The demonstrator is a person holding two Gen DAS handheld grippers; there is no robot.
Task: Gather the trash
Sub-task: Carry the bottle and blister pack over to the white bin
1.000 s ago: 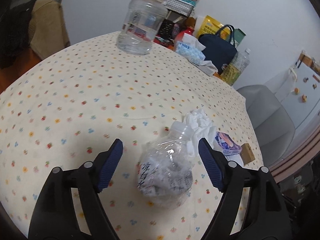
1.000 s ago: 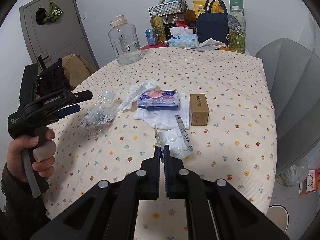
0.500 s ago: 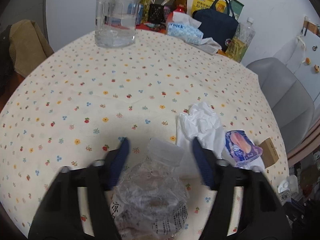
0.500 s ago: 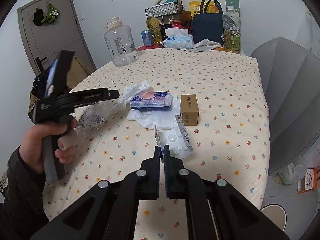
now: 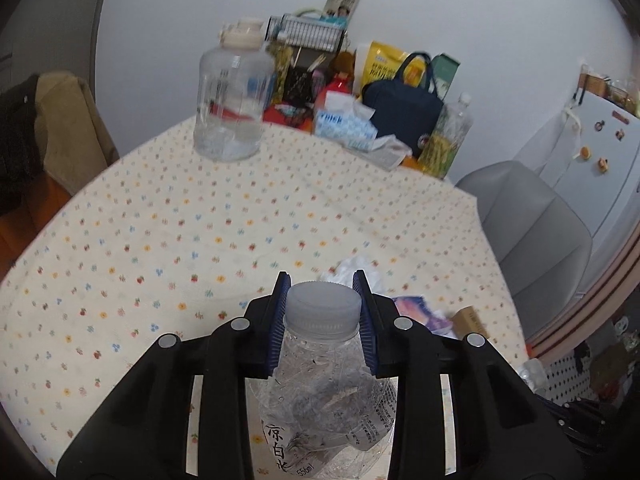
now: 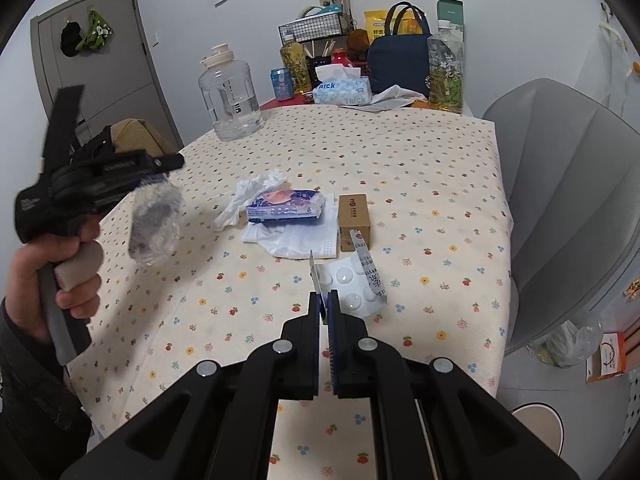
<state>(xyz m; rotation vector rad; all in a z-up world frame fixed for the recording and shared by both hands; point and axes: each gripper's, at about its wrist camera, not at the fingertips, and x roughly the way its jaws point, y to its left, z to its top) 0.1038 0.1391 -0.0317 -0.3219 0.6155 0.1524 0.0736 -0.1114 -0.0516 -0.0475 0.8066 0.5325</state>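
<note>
Left wrist view: the left gripper [image 5: 322,304] has just been closing, and its two blue-padded jaws now stand narrow, pressed against the neck and white cap of one crushed clear plastic bottle [image 5: 320,384]. The bottle lies between the jaws, cap forward, body hanging back under the black frame. Beyond it the table with the flower-print cloth [image 5: 168,216] bears one large clear water jug [image 5: 232,108], one blue tissue box [image 5: 344,126] and one navy bag [image 5: 404,114].

Right wrist view: the right gripper [image 6: 325,305] has its jaws pressed together on the edge of one clear blister sheet with round bubbles [image 6: 352,286], which rises tilted off the cloth. The left gripper [image 6: 120,172], held in a person's hand [image 6: 60,268], carries the crushed bottle [image 6: 156,224] clear of the table [image 6: 400,160]. On the cloth lie one crumpled white tissue [image 6: 252,196], one blue snack wrapper [image 6: 286,206] resting on one flat white napkin [image 6: 296,236], and one small brown cardboard box [image 6: 354,218] just beside them. One grey chair [image 6: 560,200] stands at the table's right side.
</note>
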